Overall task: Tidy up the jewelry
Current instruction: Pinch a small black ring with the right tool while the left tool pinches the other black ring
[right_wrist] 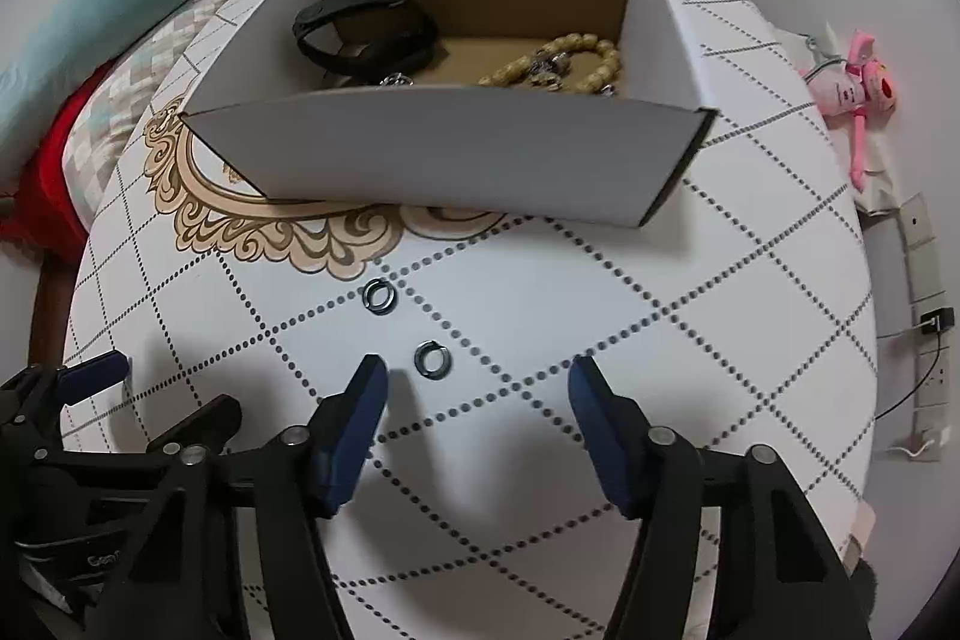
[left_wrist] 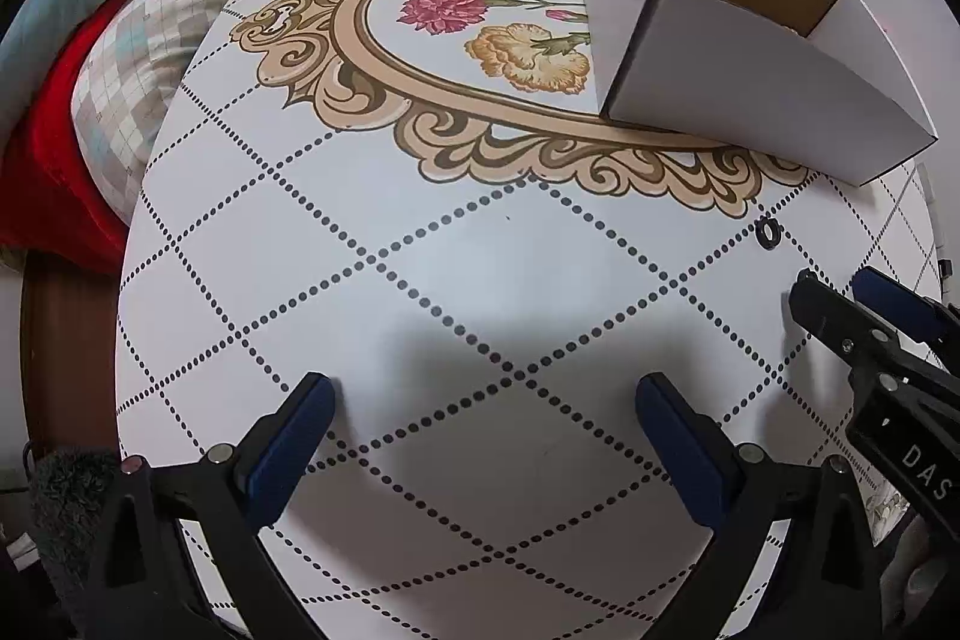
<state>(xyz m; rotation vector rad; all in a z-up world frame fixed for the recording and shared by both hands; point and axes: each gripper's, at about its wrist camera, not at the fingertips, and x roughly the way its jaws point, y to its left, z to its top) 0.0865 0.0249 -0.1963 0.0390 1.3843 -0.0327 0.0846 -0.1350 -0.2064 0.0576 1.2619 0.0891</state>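
Rings decided it: the nearer small black metal ring (right_wrist: 430, 357) lay flat just beyond the right claw (right_wrist: 477, 376), left of centre; both claws were spread apart, empty.

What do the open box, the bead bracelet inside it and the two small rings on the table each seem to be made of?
Box: cardboard, with a smooth white outside, a brown matte inside and folded corners.
Bead bracelet: pale tan rounded beads, probably wood or bone, with a slight sheen.
Rings: dark and glossy with light glints, likely metal, though stone or ceramic is possible.
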